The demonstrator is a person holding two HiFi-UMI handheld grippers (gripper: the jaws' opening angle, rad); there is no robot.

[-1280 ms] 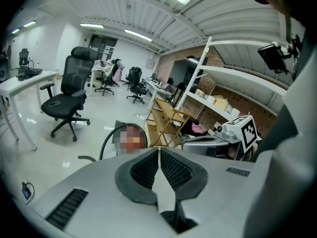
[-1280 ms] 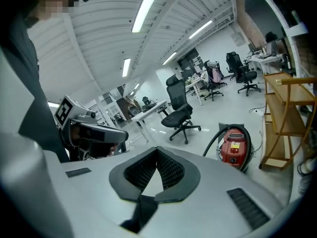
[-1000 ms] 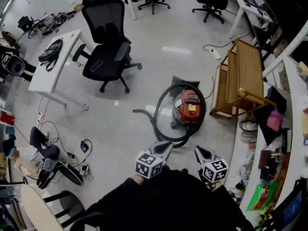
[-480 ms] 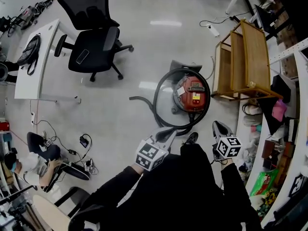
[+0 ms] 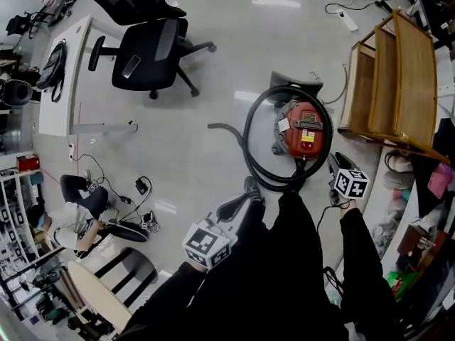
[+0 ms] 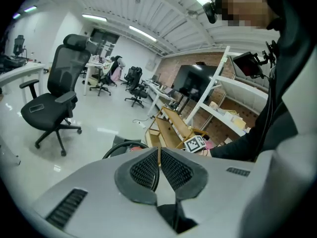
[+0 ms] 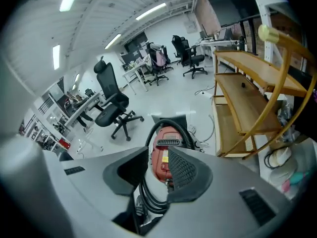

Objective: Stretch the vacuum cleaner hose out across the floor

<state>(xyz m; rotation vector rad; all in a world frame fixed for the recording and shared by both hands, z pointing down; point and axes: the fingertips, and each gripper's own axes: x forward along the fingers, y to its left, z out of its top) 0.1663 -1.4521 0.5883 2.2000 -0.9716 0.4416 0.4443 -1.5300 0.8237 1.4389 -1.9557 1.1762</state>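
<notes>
A red vacuum cleaner stands on the pale floor with its black hose coiled in a loop around it; the hose's free end points left. My right gripper hangs just right of the loop's near side. Its jaws have just been opening, and nothing is pressed between them. In the right gripper view the vacuum cleaner and hose show through the gap of the right gripper. My left gripper is shut and empty, short of the coil; the left gripper points over the hose.
A black office chair and a white desk stand at the far left. A wooden rack lies right of the vacuum, with a power strip behind it. Cables and gear litter the floor at the left. The person's shoe is near the coil.
The person has stepped closer to the vacuum. My right gripper has swung forward and down to beside the coil, its jaws parting. The left gripper has drifted forward, still shut.
</notes>
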